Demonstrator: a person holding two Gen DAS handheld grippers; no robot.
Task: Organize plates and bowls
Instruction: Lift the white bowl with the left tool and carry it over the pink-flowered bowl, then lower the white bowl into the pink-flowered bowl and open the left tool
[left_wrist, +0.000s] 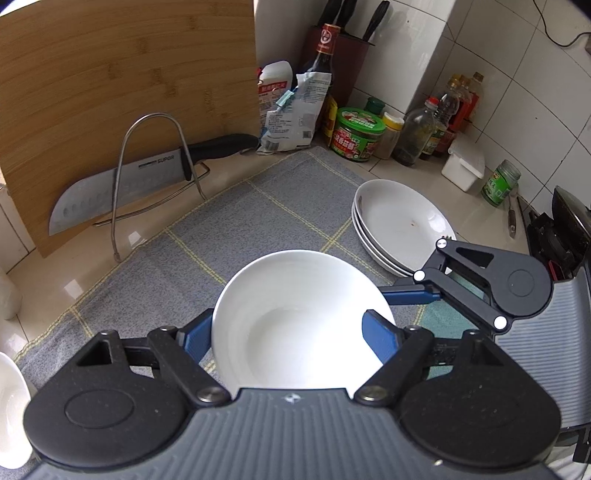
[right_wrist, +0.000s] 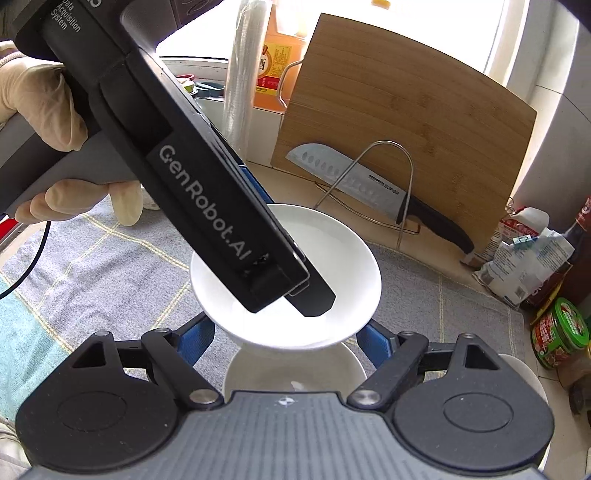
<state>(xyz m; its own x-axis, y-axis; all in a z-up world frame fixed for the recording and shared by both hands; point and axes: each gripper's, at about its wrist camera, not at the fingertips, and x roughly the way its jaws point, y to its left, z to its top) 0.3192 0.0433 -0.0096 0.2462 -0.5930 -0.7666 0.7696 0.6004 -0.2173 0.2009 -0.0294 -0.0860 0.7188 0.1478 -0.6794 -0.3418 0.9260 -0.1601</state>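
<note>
At frame centre we hold a bowl (left_wrist: 295, 317) clamped in the left gripper (left_wrist: 295, 332) above the mat (left_wrist: 258, 206); plates (left_wrist: 399, 225) stacked at right, right gripper (right_wrist: 284, 339) spread around another bowl (right_wrist: 295, 369), stacking unfinished.

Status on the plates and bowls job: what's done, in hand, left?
Done: three plates sit stacked on the mat. In hand: the left claw holds a bowl above another bowl, which sits between the right claw's fingers. Left: nest them; one more bowl sits at the left edge.
</note>
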